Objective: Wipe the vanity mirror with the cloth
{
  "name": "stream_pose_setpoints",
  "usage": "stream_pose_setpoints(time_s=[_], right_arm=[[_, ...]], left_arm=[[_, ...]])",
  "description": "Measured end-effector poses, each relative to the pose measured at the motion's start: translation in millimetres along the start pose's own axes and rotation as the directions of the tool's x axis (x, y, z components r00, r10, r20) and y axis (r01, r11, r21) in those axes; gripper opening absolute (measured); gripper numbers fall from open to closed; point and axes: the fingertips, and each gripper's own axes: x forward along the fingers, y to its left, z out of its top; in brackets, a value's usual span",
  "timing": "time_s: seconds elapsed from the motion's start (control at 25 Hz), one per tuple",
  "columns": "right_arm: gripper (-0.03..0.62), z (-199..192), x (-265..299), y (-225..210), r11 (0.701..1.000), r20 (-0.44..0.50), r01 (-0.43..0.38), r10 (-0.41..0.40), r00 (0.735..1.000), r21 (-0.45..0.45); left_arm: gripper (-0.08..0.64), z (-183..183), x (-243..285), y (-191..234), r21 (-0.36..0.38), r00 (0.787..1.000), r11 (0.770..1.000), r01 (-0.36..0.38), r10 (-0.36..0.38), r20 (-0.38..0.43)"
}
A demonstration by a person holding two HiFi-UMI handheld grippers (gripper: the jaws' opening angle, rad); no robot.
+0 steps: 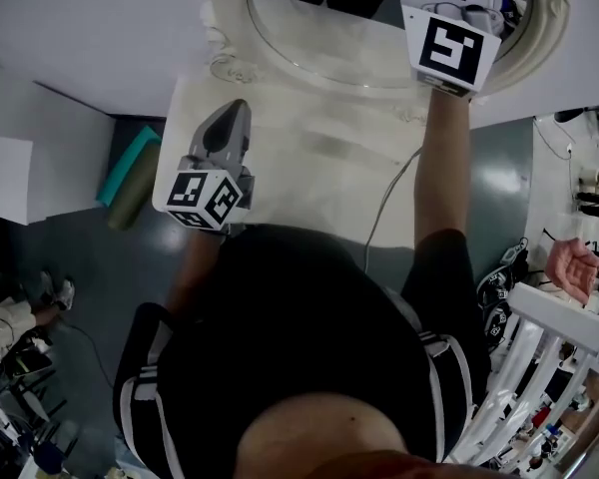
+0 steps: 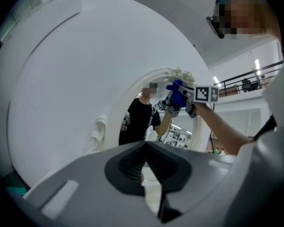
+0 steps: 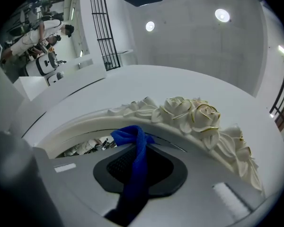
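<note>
Shirt [image 1: 309, 347], black with white stripes at the sleeves, fills 6 o'clock of the head view. Just beyond it, at 10 o'clock, the left tool [image 1: 235, 116] hangs low over the white counter [image 1: 309, 183]. Its own view shows its jaws pressed together with nothing between them, pointing toward the mirror. A thin cable [image 1: 384, 208] runs across the counter from 6 towards 1 o'clock, beside the raised right forearm.

Off the counter at 9 o'clock, a teal mat [image 1: 128, 163] lies on the dark floor. At 4 o'clock stands a white railing [image 1: 539, 337], and another person's open hand [image 1: 571, 267] shows at 3 o'clock.

Farther, at 12 o'clock, the oval vanity mirror [image 1: 309, 38] stands at the back of the counter in its ornate white frame. The right tool [image 3: 141, 150] is up at the mirror's top edge, at 1 o'clock. Its jaws are clamped on the blue cloth [image 3: 128, 135], whose bunched end pokes past the tips just below the carved roses [image 3: 194, 115]. Whether the cloth touches the glass cannot be told.
</note>
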Motion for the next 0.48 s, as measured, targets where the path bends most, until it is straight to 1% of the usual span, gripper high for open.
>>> stream_pose_setpoints(time_s=[0.16, 0.28, 0.48], right_arm=[[0.054, -6.4, 3.8, 17.3, 0.997, -0.008, -0.050, 0.049, 0.999, -0.052], [0.054, -15.8, -1.7, 43.2, 0.990, -0.025, -0.093, 0.091, 0.996, -0.103], [0.054, -40.2, -15.2, 99.1, 0.983, -0.038, -0.161, 0.159, 0.987, -0.084]], left_arm=[[0.011, -2.4, 10.9, 2.2, -0.002, 1.000, 1.000, 0.008, -0.008, -0.007], [0.011, -1.9, 12.0, 2.5, -0.002, 1.000, 1.000, 0.007, -0.007, -0.006], [0.011, -4.5, 11.1, 6.8, -0.005, 1.000, 1.000, -0.001, 0.001, -0.014]])
